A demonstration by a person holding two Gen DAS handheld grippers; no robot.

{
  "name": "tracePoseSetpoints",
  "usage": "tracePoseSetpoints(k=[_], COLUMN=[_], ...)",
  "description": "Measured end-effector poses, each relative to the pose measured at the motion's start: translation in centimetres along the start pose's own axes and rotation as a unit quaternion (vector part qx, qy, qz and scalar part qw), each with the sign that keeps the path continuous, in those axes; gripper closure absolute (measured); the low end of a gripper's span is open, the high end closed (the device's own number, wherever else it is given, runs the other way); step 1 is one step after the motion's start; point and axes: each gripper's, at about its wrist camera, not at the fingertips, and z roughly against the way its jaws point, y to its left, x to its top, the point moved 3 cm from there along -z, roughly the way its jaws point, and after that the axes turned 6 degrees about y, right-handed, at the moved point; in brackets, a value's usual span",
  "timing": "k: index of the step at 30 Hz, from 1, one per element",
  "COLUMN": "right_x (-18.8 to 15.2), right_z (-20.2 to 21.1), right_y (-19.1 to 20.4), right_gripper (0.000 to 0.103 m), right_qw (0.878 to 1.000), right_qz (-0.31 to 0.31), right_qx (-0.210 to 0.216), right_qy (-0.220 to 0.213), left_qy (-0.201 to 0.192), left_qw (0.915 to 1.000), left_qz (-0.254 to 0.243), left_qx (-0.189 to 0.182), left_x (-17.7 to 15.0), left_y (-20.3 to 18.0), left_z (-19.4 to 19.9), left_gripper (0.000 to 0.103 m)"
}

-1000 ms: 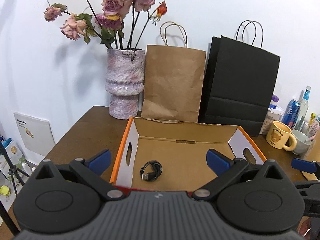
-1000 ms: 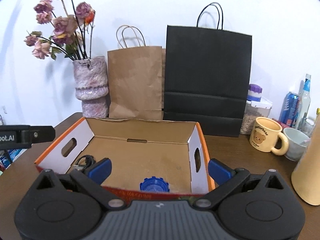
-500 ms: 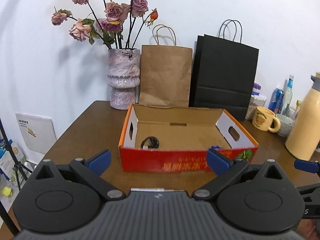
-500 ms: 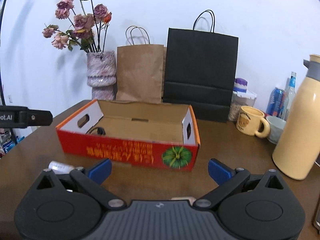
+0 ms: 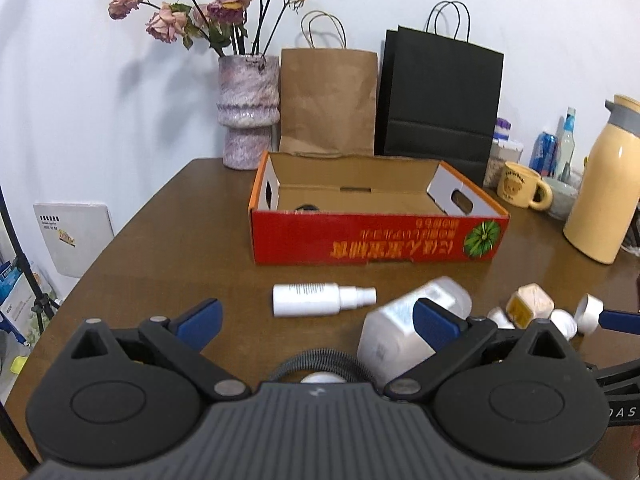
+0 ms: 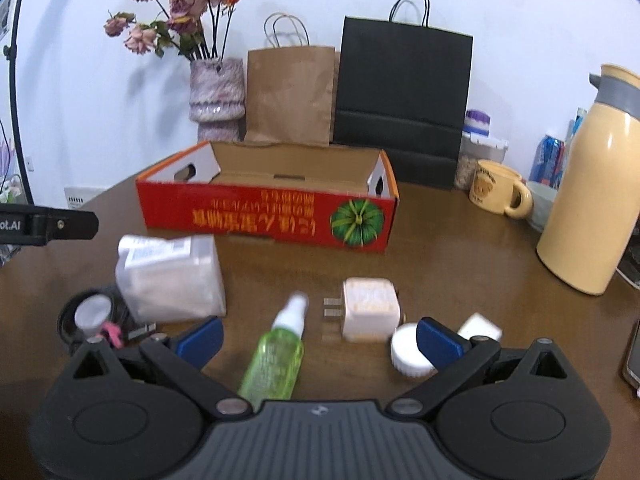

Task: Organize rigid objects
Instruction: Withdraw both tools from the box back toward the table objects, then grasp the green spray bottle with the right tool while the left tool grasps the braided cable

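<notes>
A red cardboard box stands open on the brown table, with a black cable inside. In front of it lie a white spray bottle, a clear plastic container, a green spray bottle, a pink plug adapter, a white cap and small white items. My left gripper is open and empty above the white spray bottle. My right gripper is open and empty over the green spray bottle.
A flower vase, a brown paper bag and a black paper bag stand behind the box. A yellow mug, a cream thermos, cans and bottles stand at the right. A black ring with a white cap lies left.
Both grippers have pulled back from over the box toward the table's near side. The loose bottles, container and adapter have come into view. Both stay open.
</notes>
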Motion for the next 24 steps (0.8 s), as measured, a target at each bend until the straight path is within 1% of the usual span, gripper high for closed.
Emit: tracePoseSetpoints(k=[6,11,17,18,20,21,22,23,24], right_x=[-2.1,-2.9,-2.3,-2.2,-2.0,-1.9,-1.9,-2.0,-2.0], right_z=[0.0,-0.3,-1.9,-2.2,-2.9,-3.2,-3.4,-3.5,-3.7], right_y=[0.1,0.3,0.7,0.8,0.9,1.0,1.0,1.1,1.2], right_gripper=[0.000,0.001,0.015,0.019,0.022,0.025,0.033,0.038,0.047], right_qw=[1.000,0.999,0.998,0.998,0.997,0.997,0.997,0.997,0.996], right_qz=[0.004,0.002,-0.004,-0.005,-0.011,-0.011,-0.010,-0.009,-0.009], right_qx=[0.004,0.023,0.045,0.048,0.052,0.054,0.055,0.056,0.057], right_qy=[0.020,0.028,0.040,0.043,0.050,0.053,0.055,0.059,0.062], left_qy=[0.017,0.027,0.034,0.036,0.037,0.038,0.038,0.040,0.041], left_qw=[0.9999,0.9996,0.9994,0.9993,0.9992,0.9992,0.9992,0.9991,0.9991], left_qz=[0.001,0.003,0.006,0.007,0.007,0.008,0.008,0.008,0.009], left_qx=[0.004,0.006,0.008,0.010,0.010,0.009,0.010,0.010,0.010], left_x=[-1.6,-2.5,-3.0,-3.0,-3.1,-3.1,-3.1,-3.1,-3.2], left_y=[0.3,0.6,1.0,1.0,1.2,1.2,1.2,1.3,1.3], left_z=[0.0,-0.1,-0.2,-0.2,-0.3,-0.3,-0.3,-0.4,-0.5], left_gripper=[0.000,0.000,0.000,0.000,0.000,0.000,0.000,0.000,0.000])
